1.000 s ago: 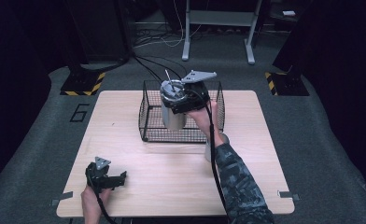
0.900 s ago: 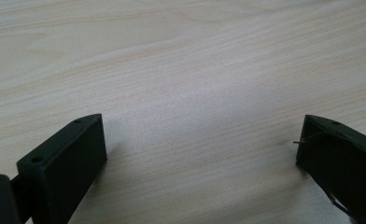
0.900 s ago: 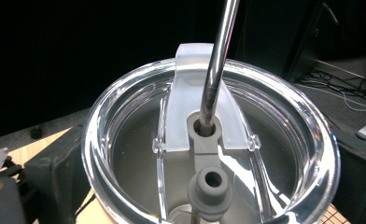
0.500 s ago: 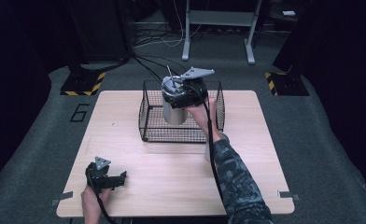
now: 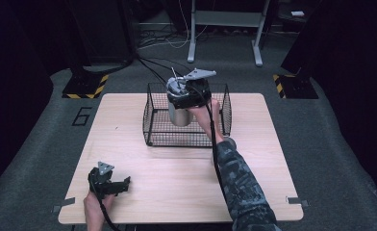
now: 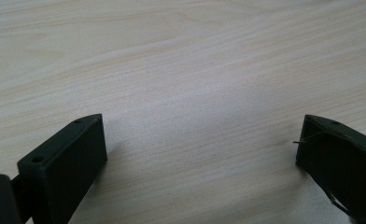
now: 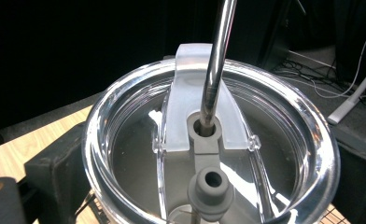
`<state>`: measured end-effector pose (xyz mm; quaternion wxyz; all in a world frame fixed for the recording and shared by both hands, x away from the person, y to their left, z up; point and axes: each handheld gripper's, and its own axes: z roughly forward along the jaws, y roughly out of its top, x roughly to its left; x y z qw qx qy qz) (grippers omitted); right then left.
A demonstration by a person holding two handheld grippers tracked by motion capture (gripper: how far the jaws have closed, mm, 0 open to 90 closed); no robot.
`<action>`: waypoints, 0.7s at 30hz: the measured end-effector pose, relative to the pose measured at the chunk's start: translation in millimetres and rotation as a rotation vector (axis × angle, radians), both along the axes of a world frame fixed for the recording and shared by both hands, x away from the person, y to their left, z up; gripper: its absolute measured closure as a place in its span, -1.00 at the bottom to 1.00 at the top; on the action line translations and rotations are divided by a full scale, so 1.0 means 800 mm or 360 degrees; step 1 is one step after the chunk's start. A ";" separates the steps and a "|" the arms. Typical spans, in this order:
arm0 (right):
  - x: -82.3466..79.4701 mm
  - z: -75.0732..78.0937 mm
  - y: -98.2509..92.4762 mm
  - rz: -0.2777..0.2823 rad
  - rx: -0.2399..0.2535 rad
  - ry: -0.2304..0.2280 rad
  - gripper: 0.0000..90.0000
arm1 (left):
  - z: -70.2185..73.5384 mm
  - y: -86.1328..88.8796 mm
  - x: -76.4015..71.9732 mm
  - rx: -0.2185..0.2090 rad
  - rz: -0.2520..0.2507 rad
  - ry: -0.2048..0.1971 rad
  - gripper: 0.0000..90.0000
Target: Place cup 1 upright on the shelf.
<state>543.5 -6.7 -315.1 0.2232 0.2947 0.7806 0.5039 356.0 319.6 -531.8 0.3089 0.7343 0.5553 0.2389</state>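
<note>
Here my right gripper [image 5: 184,96] pinches a steel cup [image 5: 179,115] by its upper rim, 1 jaw on each side, holding it upright inside the wire basket [image 5: 153,126] at the far middle of the table [image 5: 177,173]. Through the cup's clear lid [image 7: 209,154] a metal straw [image 7: 216,65] stands up. My left gripper [image 5: 110,184] rests near the table's front left corner, well apart, its 2 jaws spread wide over bare wood.
</note>
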 end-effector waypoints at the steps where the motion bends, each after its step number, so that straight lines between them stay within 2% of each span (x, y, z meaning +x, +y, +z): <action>1: 0.002 -0.002 0.000 -0.0008 0.0003 0.0010 -0.92 | 0.000 0.000 0.000 0.0000 0.0000 0.0000 -0.96; 8: 0.015 -0.013 0.006 -0.0036 -0.0007 0.0023 -0.92 | 0.000 0.000 0.000 0.0001 -0.0001 0.0000 -0.96; 10: 0.015 -0.015 0.009 -0.0058 0.0005 0.0082 -0.92 | 0.000 0.000 0.000 0.0001 0.0000 0.0000 -0.96; 21: 0.026 -0.036 0.028 -0.0074 0.0005 0.0144 -0.92 | 0.000 -0.001 -0.001 -0.0009 0.0008 -0.0003 -0.96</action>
